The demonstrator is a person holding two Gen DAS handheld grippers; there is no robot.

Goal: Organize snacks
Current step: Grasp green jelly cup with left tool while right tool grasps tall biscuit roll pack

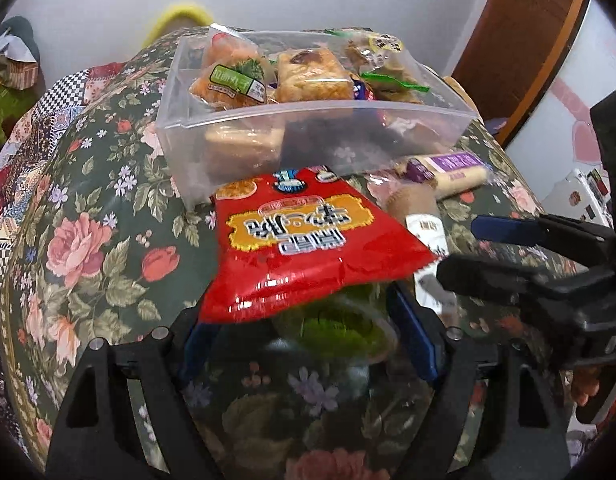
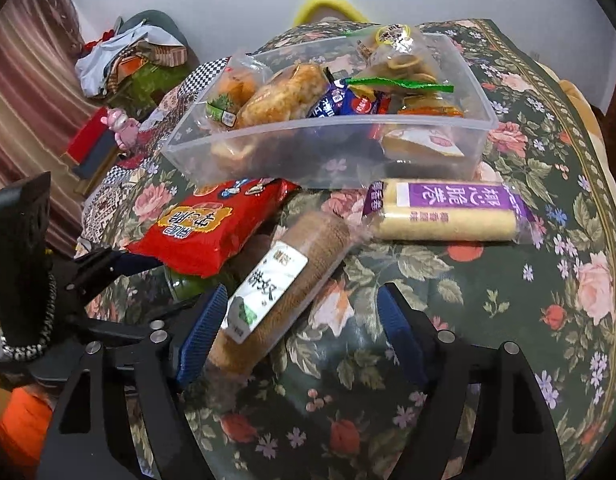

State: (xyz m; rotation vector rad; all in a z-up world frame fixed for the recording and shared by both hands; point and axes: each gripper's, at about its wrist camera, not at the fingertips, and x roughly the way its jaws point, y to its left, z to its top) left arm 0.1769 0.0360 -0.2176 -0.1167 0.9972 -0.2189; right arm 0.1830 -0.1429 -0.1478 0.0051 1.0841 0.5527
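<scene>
Resting on a floral tabletop [image 2: 547,280], a clear bin [image 1: 319,120] already holds several wrapped pastries and small packets, piled above its rim. Just in front of the bin, a red bag [image 1: 308,248] sits between the fingers of the left tool [image 1: 308,312]; whether those fingers press it or merely flank it cannot be told, since the bag's near edge covers the tips. Something green [image 1: 335,328] in a clear wrapper lies under the bag. Seen from the right wrist, the red bag [image 2: 212,228] lies tilted, its far corner touching the bin [image 2: 331,148]. Beside it a brown roll [image 2: 276,288] with a white label lies slanted, its near end against the left blue pad of the right tool [image 2: 300,328], whose fingers stand spread apart, the right pad clear of the roll. A yellow roll [image 2: 447,216] with a purple label lies across the cloth just in front of the bin's right end, near the brown roll's far tip. In the left view the right tool [image 1: 463,248] reaches in from the right, its fingers parted over the brown roll [image 1: 419,216].
</scene>
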